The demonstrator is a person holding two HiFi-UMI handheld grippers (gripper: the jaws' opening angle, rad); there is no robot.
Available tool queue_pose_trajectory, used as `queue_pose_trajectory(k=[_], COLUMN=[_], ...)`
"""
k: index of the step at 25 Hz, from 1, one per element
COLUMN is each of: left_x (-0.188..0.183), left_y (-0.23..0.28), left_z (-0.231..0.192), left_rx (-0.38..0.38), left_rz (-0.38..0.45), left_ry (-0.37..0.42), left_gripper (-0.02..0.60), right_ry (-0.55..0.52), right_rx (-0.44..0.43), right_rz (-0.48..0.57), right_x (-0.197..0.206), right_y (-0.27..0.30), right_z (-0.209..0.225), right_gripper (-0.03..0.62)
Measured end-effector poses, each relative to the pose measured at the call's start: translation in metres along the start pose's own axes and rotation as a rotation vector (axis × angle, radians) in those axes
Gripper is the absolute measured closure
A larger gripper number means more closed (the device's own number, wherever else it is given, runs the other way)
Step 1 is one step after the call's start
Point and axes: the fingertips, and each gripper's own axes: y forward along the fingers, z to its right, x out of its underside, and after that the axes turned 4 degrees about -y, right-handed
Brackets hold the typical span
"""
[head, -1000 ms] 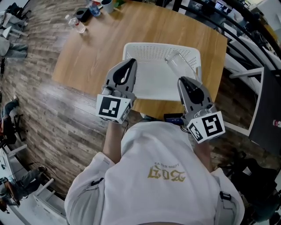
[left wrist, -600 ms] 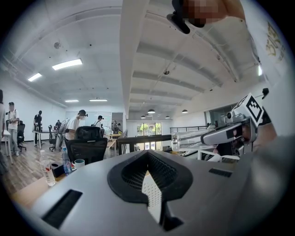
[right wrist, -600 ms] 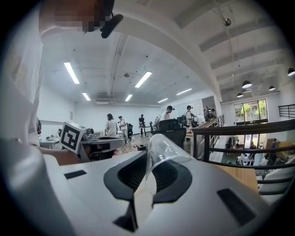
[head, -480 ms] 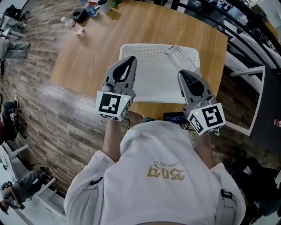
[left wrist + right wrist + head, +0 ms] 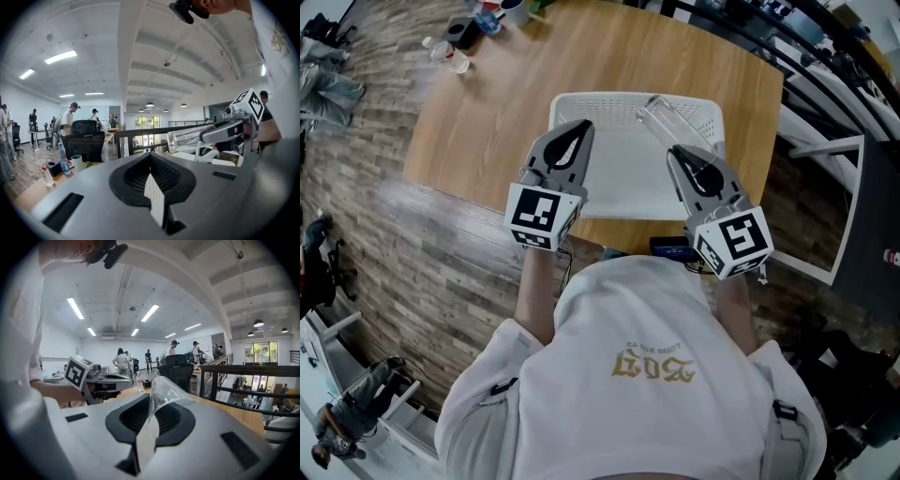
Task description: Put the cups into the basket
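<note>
A white plastic basket [image 5: 619,101] stands on the wooden table [image 5: 487,103], close to its near edge. My right gripper [image 5: 677,152] is shut on the rim of a clear plastic cup [image 5: 661,119], which lies tilted above the basket's far right part. In the right gripper view the cup [image 5: 166,391] juts from the closed jaws of that gripper [image 5: 149,414]. My left gripper [image 5: 581,127] hovers over the basket's left side, shut and with nothing in it. The left gripper view shows its own jaws [image 5: 151,177] closed, and the cup [image 5: 186,139] off to the right.
A water bottle [image 5: 448,52], a mug [image 5: 514,9] and small items sit at the table's far left corner. A dark device [image 5: 672,249] lies by the near edge. Black railings and a white frame [image 5: 825,159] stand to the right. People and office chairs are further off.
The right gripper has carried the cup slightly left and farther over the basket. The left gripper has barely moved.
</note>
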Motion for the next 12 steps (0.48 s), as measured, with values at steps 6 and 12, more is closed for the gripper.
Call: queue_pose_trajectory(k=[6,12], left_x=[0.012,0.033], left_y=[0.011,0.021], left_z=[0.005,0.011], left_rx=[0.02,0.069], left_rz=[-0.058,-0.16], left_ry=[0.055,0.089], left_gripper=[0.574,0.574], right_ry=[-0.015,-0.017], right_rx=[-0.017,-0.025], right_rz=[-0.053,-0.075], right_x=[0.011,0.019], right_y=[0.004,0.009], right_z=[0.001,0.002], right_gripper=[0.562,0.562])
